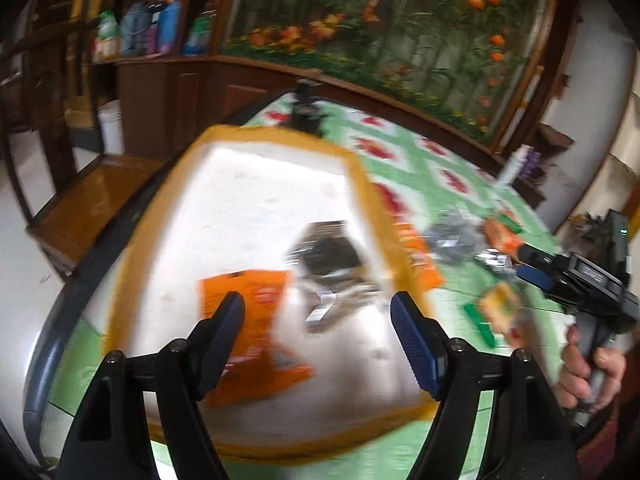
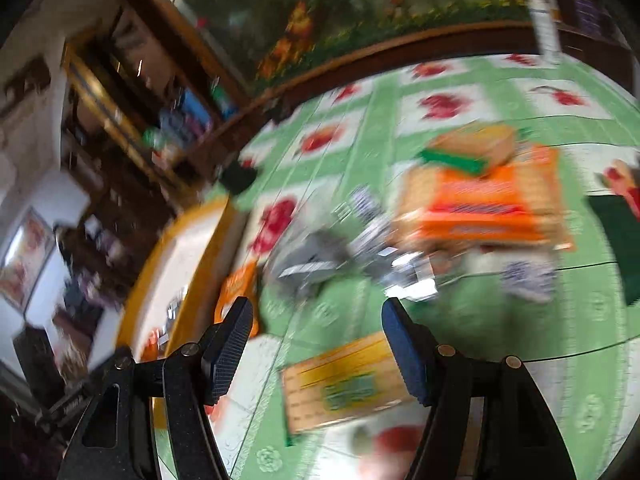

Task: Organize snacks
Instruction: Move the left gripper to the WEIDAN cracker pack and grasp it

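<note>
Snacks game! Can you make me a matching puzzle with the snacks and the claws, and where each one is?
Things:
1. orange packet
2. yellow box
3. silver wrappers
4. left claw

Places:
a. loose on the green tablecloth, beside the tray
b. open above the tray
c. lying in the white tray
d. on the tablecloth between the right claw fingers

Pairs: 1-c, 2-d, 3-a, 4-b

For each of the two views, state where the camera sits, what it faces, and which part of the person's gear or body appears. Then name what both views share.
Left wrist: on the left tool, facing the yellow-rimmed tray; the right tool and hand show.
Right wrist: on the right tool, facing snack packets on the tablecloth.
Shared: tray, packets, tablecloth.
</note>
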